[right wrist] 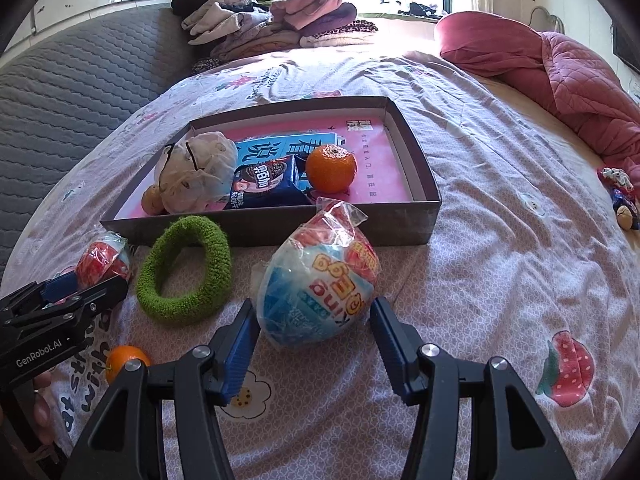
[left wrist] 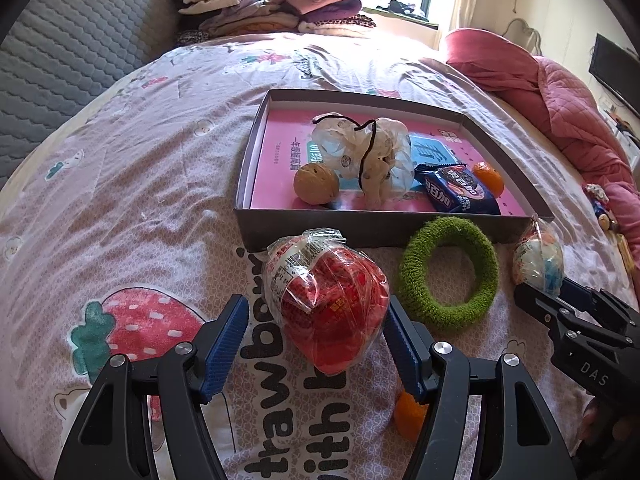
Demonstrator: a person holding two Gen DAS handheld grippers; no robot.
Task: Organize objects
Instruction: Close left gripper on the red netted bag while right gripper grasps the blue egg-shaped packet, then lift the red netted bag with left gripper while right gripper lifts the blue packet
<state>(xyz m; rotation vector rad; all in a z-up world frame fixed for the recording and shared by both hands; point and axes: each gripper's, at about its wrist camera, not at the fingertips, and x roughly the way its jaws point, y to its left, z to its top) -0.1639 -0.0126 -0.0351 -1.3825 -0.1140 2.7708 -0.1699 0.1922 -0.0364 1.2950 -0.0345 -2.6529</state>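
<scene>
A red wrapped egg-shaped snack (left wrist: 332, 300) lies on the strawberry bedsheet between the fingers of my left gripper (left wrist: 317, 300). The jaws stand open; the right pad (left wrist: 404, 344) is against the wrapper, the left pad is clear of it. A blue-and-white wrapped egg (right wrist: 320, 288) lies between the open fingers of my right gripper (right wrist: 315, 303), with both pads close beside it. Behind them stands a grey shallow box (left wrist: 360, 228) (right wrist: 260, 224) that holds a plastic bag (left wrist: 368, 156), a brown ball (left wrist: 316, 184), a blue biscuit pack (left wrist: 460, 192) and an orange (right wrist: 331, 168).
A green fuzzy ring (left wrist: 448, 272) (right wrist: 184, 272) lies between the two eggs, in front of the box. A small orange (left wrist: 408, 412) (right wrist: 126, 360) sits near my left gripper. Folded clothes (right wrist: 272, 20) and a pink quilt (right wrist: 560, 68) lie at the far side of the bed.
</scene>
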